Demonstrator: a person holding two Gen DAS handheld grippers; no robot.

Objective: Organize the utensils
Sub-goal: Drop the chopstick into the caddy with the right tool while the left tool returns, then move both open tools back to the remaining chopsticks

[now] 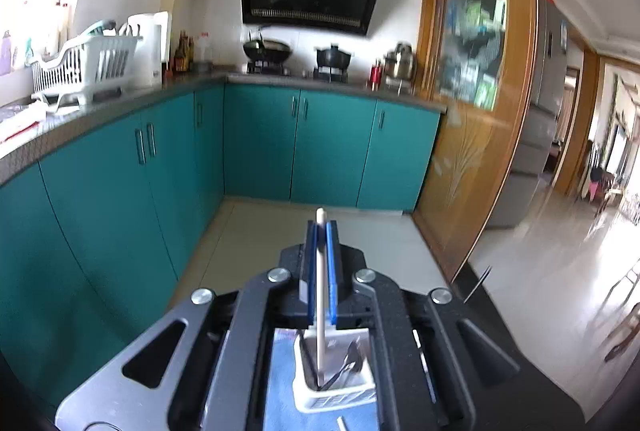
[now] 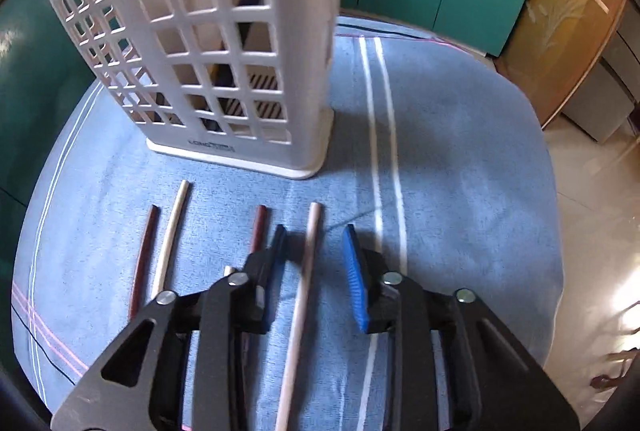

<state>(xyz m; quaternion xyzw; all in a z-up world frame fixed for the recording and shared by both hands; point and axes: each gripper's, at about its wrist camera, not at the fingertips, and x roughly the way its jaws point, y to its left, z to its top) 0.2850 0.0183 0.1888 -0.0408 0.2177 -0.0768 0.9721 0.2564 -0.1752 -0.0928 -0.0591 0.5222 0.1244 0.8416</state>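
Note:
In the left wrist view my left gripper [image 1: 322, 229] is shut on a pale chopstick [image 1: 320, 283] that runs between its blue pads. Its lower end points into the white utensil holder [image 1: 340, 391] seen from above, which has dark utensils inside. In the right wrist view my right gripper [image 2: 316, 259] stands open, low over the blue cloth [image 2: 460, 171]. Another pale chopstick [image 2: 306, 271] lies on the cloth between its fingers, touching neither pad. The white lattice holder [image 2: 224, 51] stands upright just beyond. More chopsticks lie to the left: a dark one [image 2: 144, 259], a pale one [image 2: 172, 231] and a reddish-brown one [image 2: 258, 227].
Teal kitchen cabinets [image 1: 328, 147] run along the back under a grey counter with a white dish rack [image 1: 84, 67] and a stove with pots [image 1: 296, 59]. A wooden sliding door [image 1: 480, 151] stands at the right, with tiled floor beyond it.

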